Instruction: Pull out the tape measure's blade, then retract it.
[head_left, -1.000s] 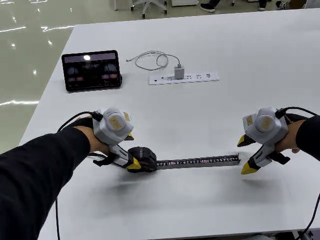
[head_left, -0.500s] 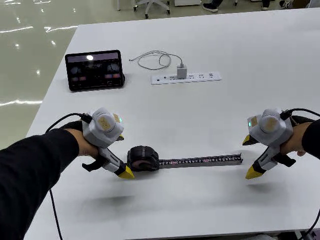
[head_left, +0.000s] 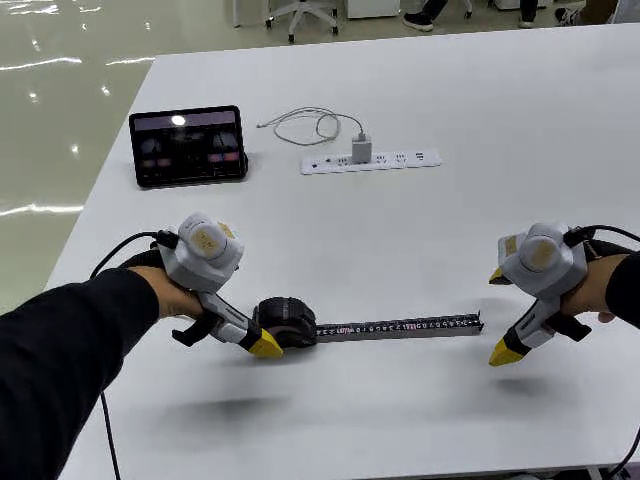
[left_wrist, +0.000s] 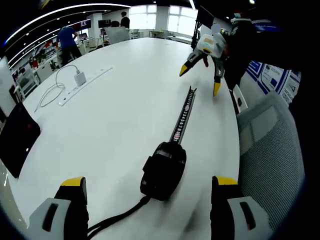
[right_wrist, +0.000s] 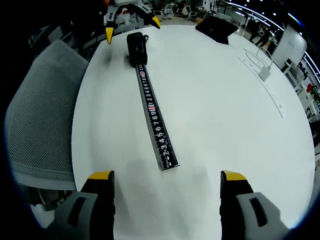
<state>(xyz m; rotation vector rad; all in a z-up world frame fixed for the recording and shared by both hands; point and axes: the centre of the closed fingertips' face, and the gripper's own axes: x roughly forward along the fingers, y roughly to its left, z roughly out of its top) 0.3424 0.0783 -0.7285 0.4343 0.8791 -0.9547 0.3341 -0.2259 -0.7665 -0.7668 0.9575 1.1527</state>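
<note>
The white table carries everything. A dark tablet and a white power strip lie well beyond the left gripper. That gripper's jaws stand wide, and the black tape measure lies on the table between them, gripped by neither. Its blade runs out flat toward the right gripper, whose jaws also gape wide; the blade's end stops just short of them.
</note>
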